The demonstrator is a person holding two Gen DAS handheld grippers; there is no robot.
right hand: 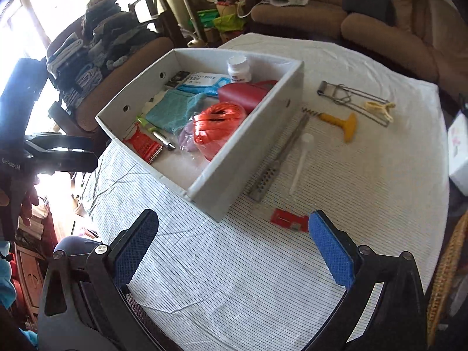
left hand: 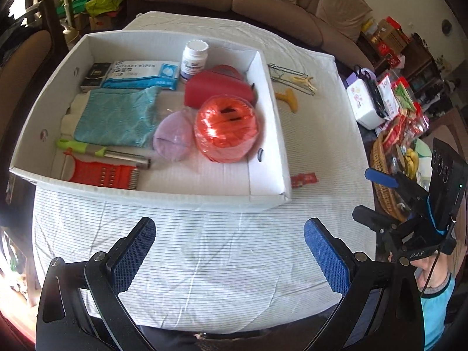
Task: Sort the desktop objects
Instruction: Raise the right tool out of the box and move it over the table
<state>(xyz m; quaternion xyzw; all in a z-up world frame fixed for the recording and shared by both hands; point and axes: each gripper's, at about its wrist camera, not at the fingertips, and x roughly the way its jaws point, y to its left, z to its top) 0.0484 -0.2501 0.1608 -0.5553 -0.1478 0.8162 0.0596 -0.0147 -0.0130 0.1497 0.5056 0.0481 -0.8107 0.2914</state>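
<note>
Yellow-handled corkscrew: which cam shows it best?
Right wrist. The yellow-handled corkscrew lies in full view on the striped cloth beside the white box, spiral included. Left wrist shows only its yellow handle, small, beyond the box wall.

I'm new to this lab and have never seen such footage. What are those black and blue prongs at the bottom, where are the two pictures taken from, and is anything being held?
The prongs are hand-held tongs; a person carries one pair in each hand, each with its own camera looking along the fingers. One picture is from the left tongs, the other from the right tongs. Both stand open and hold nothing. On the striped tablecloth sits a white box of already sorted things, such as an orange twine ball. A yellow-handled corkscrew and a small red packet lie outside it.
</note>
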